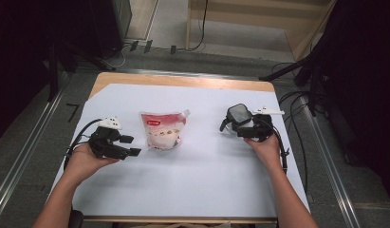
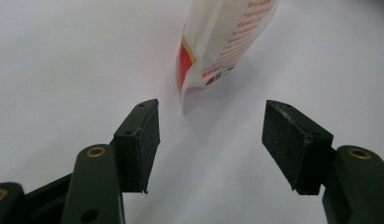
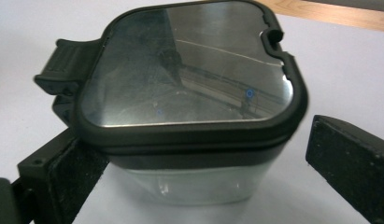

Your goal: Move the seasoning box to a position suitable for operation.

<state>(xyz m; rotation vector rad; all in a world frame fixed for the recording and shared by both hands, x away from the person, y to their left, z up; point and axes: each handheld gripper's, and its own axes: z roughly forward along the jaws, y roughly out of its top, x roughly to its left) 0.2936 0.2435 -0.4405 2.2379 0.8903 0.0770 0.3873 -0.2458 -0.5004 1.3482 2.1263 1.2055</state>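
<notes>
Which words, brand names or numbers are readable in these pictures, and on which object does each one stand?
No text can be read.
Pouch: red label on its front, too small to read.
Pouch: lines of red print, too blurred to read.
Container: no print visible.

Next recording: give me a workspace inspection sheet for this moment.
Surface: white sheet over a wooden table.
Job's things: red-and-white pouch at centre; clear container with dark lid, shut, on the right.
Clutter: nothing seen.
Grippers: left gripper open, just short of the pouch; right gripper open, jaws either side of the container, right jaw apart from it.
Cables: black cables trail past the right edge.
Surroundings: grey floor, dark stands.
</notes>
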